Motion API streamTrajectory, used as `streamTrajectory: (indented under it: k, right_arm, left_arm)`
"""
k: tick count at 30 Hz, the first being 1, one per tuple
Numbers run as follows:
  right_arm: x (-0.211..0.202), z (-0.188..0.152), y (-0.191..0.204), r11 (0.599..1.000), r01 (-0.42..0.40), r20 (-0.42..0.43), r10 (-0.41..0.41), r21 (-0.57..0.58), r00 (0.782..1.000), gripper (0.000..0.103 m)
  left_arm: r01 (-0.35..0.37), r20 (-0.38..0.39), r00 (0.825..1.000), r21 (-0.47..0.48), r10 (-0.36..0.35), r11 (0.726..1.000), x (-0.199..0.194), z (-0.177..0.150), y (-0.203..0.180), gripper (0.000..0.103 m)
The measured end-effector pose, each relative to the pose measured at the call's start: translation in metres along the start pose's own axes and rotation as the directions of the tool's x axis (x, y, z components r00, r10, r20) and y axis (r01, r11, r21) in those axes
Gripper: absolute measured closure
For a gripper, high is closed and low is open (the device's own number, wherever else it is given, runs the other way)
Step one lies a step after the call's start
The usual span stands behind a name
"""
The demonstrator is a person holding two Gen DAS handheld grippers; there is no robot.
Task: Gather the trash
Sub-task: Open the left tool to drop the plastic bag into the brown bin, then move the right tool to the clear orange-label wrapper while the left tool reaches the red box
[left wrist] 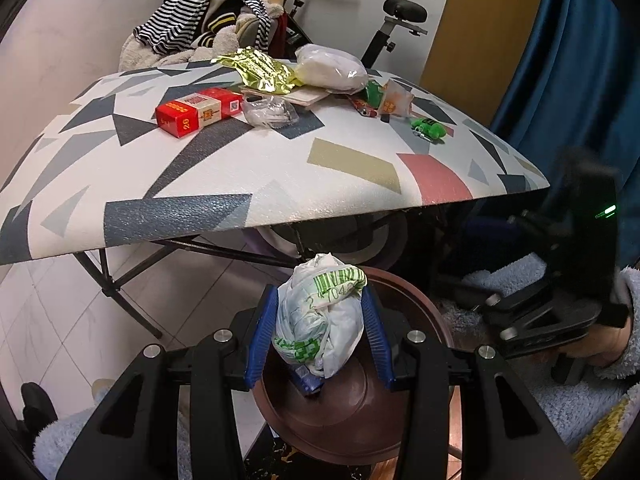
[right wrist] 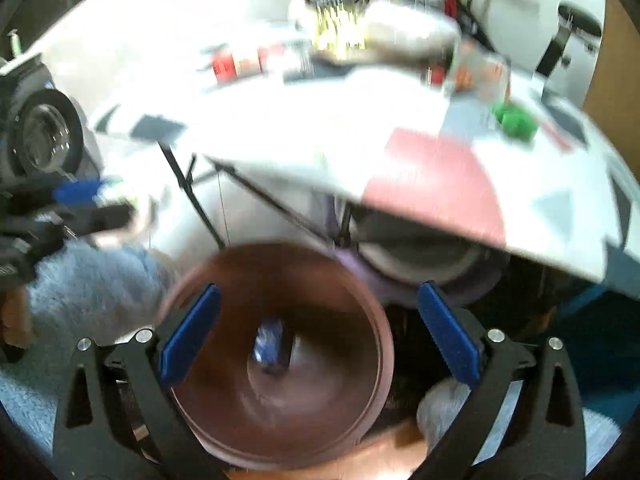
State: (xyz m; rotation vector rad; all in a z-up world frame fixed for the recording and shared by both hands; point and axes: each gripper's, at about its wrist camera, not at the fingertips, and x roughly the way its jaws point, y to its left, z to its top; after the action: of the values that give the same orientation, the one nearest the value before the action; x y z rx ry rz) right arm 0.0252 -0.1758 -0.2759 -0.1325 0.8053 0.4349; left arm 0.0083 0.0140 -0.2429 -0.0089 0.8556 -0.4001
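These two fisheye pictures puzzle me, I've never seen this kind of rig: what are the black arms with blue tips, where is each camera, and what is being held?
No robot here: a person holds a two-finger gripper in each hand, with a camera on each looking along its fingers. The left wrist view shows the left gripper shut on a crumpled plastic bag above a brown bin, which already holds a small blue item. The blurred right wrist view shows the right gripper open and empty over that bin. On the patterned table remain a red box, gold foil wrapper and green wrapper.
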Motion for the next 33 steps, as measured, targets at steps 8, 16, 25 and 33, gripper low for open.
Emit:
streamTrajectory:
  k: [8,16,25,33]
  right_arm:
    - [-0.015,0.011,-0.004,0.998,0.067,0.131,-0.063,-0.020,0.989,0.006]
    - [-0.018,0.010,-0.007,0.996,0.087,0.135,-0.086,-0.002,0.987,0.006]
    - [-0.021,0.012,-0.015,0.994,0.109,0.156,-0.111,0.023,0.981,0.006]
    - [-0.023,0.013,-0.020,0.989,0.143,0.180,-0.148,0.043,0.972,0.006]
  left_arm:
    - [0.009,-0.038,0.999,0.027,-0.008,1.000,0.011,-0.001,-0.007,0.060]
    - [-0.013,-0.023,1.000,0.038,0.014,0.999,0.010,0.000,-0.009,0.028]
    - [-0.070,0.027,0.997,-0.001,0.070,0.998,0.001,0.003,-0.002,0.012]
    - [-0.096,0.043,0.994,-0.037,0.098,0.995,-0.002,0.005,0.006,0.010]
